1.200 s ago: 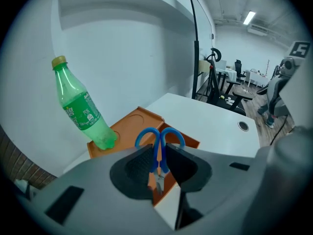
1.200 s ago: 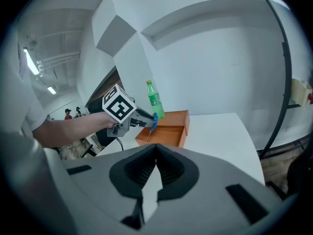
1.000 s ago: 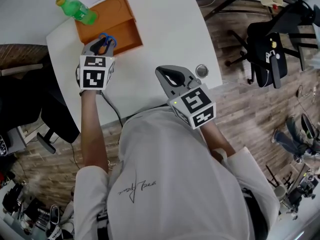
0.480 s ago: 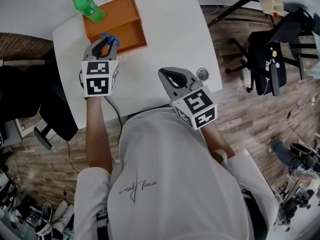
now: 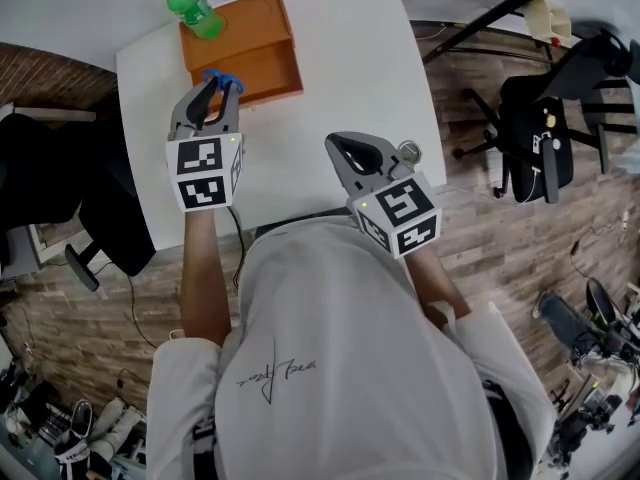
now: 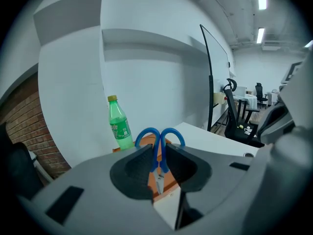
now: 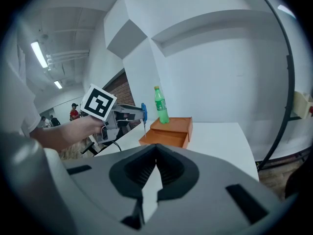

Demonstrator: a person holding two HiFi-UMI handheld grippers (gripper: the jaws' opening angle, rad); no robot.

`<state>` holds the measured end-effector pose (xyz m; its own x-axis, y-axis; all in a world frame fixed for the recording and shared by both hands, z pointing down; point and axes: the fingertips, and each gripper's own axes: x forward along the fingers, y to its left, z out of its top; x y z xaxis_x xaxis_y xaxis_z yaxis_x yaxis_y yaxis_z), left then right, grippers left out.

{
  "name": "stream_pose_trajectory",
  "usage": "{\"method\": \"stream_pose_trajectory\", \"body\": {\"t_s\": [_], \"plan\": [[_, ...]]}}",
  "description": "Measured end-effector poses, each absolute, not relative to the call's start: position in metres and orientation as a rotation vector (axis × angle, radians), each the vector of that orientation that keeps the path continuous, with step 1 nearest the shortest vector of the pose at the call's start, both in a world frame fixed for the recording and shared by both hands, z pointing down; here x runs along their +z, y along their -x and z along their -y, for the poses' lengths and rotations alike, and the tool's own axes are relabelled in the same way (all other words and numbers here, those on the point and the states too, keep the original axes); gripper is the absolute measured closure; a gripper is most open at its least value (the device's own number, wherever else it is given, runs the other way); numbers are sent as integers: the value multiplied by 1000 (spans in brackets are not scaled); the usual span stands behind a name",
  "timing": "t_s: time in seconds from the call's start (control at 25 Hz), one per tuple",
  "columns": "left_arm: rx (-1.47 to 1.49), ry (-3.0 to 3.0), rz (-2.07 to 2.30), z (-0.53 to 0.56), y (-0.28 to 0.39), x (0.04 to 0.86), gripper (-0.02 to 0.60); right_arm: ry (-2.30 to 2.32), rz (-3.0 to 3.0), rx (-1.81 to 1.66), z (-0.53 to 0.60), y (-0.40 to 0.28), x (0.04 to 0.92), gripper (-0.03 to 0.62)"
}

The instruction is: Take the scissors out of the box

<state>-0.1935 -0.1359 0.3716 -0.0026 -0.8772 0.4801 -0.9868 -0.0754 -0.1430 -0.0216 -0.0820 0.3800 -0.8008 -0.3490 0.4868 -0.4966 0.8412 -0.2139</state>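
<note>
At the far left corner of the bench [image 5: 340, 58] a green bottle [image 5: 192, 6] stands against the orange box [image 5: 250, 38]. Our left gripper [image 5: 219, 90] pinches the blue-handled scissors [image 6: 159, 151] at the box's near edge, blades down; from above we cannot see the blades. Bare bench lies open to the right. Our right gripper [image 5: 338, 143], pressed together, hangs empty by the near right corner.

The blue-handled scissors [image 6: 159, 148] hang upright, loops up, closed blades pointing down, clamped between the left gripper's [image 5: 213, 94] jaws, raised at the 7 o'clock edge of the orange box [image 5: 250, 48].
</note>
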Motion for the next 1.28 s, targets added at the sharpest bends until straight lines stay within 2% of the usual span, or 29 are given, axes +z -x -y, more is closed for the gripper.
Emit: {"method": "stream_pose_trajectory", "body": {"t_s": [0.68,1.28], "plan": [[425,-1961,2074,90,184,352,488,-583,2631,430,78,34,369,585],[406,-1933,2047,58,166,368,486,-615,2643,447,80,31,369,585]]}}
